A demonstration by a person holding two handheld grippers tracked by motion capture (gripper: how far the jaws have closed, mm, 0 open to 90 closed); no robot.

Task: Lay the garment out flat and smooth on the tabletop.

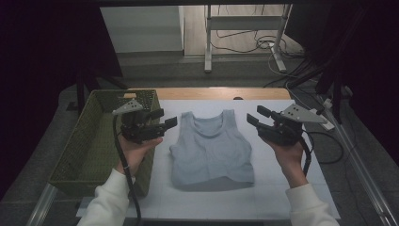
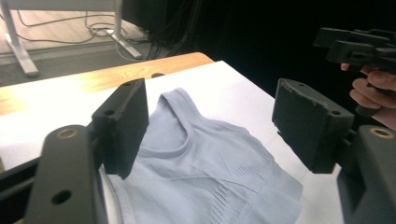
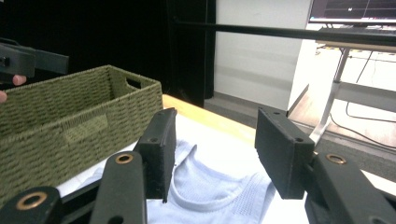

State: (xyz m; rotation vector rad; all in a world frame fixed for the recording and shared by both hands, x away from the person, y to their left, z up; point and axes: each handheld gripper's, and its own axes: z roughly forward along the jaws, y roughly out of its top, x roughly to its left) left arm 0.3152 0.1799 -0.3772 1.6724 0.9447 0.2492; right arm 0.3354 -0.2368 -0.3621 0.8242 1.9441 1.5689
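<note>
Pale blue sleeveless knit top (image 1: pixel 211 149): lies flat on the white bench (image 1: pixel 282 197), neckline toward the far edge, hem toward the person, between the two grippers and touched by neither.

Left gripper (image 1: pixel 165 120): jaws released, nothing between them; held above the bench just left of the top's shoulder, jaws pointing across toward the garment. In the left gripper view (image 2: pixel 210 121) the top shows through the gap between the two black jaws, lower down and clear of them.

Right gripper (image 1: pixel 256 116): jaws parted, nothing between them; held above the bench just right of the top's other shoulder, pointing inward. In the right gripper view (image 3: pixel 212 149) the neckline lies below the gap, with no contact.

Hands: left hand (image 1: pixel 133 153) and right hand (image 1: pixel 289 157) carry the grippers; white sleeves enter from the near edge.

Olive-green woven basket (image 1: pixel 75 155): stands at the left end of the bench, just beside the left gripper, apart from the top; what shows of its inside holds no garment.

Status, as judged: the top is spread out smooth and unfolded, both grippers poised at shoulder level. No fold is made and nothing is placed in the basket. Gripping, any folding and a possible move to the basket all appear to remain.
</note>
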